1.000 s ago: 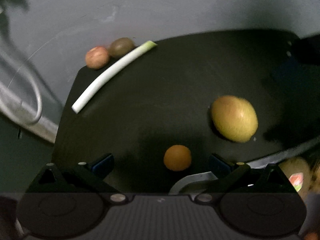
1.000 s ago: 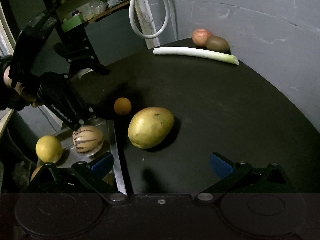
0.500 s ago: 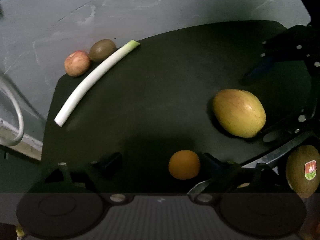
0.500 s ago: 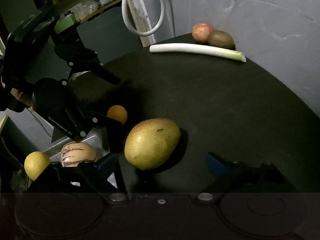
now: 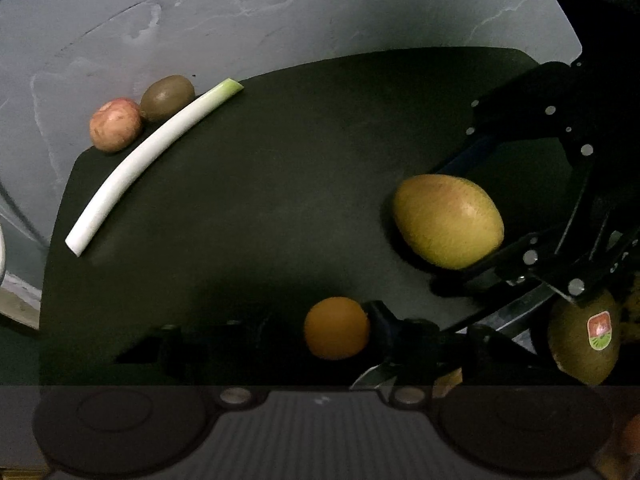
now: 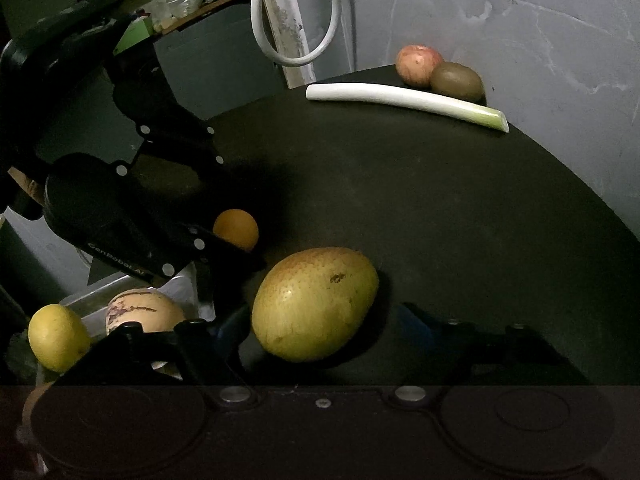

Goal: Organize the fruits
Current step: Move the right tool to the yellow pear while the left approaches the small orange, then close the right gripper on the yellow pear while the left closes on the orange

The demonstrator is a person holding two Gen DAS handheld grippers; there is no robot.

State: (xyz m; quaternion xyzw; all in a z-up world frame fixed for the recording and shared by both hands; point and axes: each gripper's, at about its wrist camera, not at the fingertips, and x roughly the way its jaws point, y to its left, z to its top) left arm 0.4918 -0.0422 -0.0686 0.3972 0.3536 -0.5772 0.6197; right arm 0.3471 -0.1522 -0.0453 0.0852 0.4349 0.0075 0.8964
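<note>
A small orange (image 5: 336, 327) lies on the black table (image 5: 280, 184), between the open fingers of my left gripper (image 5: 316, 330) and touching the right finger. It also shows in the right wrist view (image 6: 236, 229). A big yellow-green mango (image 6: 316, 304) lies between the open fingers of my right gripper (image 6: 320, 322); it also shows in the left wrist view (image 5: 448, 220). A red apple (image 5: 115, 123), a kiwi (image 5: 168, 97) and a white leek (image 5: 148, 164) lie at the table's far edge.
A metal tray (image 6: 116, 284) beside the table holds a striped pepino melon (image 6: 148, 310) and a yellow lemon (image 6: 58, 336). A stickered kiwi (image 5: 584, 340) lies there in the left view. A grey wall (image 5: 280, 12) stands behind the table, and a white cable loop (image 6: 296, 12) hangs there.
Both grippers have moved forward: the left around the orange, which now touches its right finger, the right around the mango. No fruit has moved.
</note>
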